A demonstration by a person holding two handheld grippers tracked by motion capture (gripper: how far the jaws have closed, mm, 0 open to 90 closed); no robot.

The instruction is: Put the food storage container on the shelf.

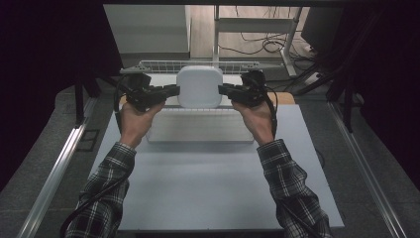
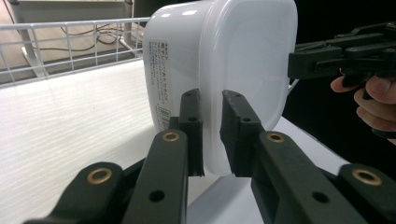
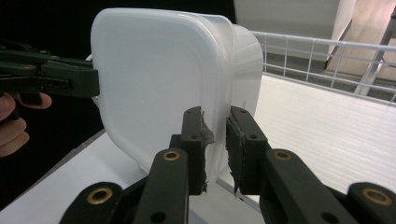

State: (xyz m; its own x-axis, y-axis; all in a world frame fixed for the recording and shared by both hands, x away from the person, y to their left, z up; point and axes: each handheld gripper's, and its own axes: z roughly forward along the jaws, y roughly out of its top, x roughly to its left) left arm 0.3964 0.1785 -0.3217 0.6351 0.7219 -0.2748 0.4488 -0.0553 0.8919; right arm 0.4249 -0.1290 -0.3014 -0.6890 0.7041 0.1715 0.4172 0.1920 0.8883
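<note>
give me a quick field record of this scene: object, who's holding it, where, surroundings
object: white plastic container, rounded corners, lid on, label on one side
left gripper: jaws shut on the container's rim at one side
right gripper: jaws shut on the rim at the opposite side
position: held up on edge between both grippers, above the white tray
surroundings: wire rack behind, grey table

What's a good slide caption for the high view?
Both grippers clamp opposite edges of a white container above the table.
</note>
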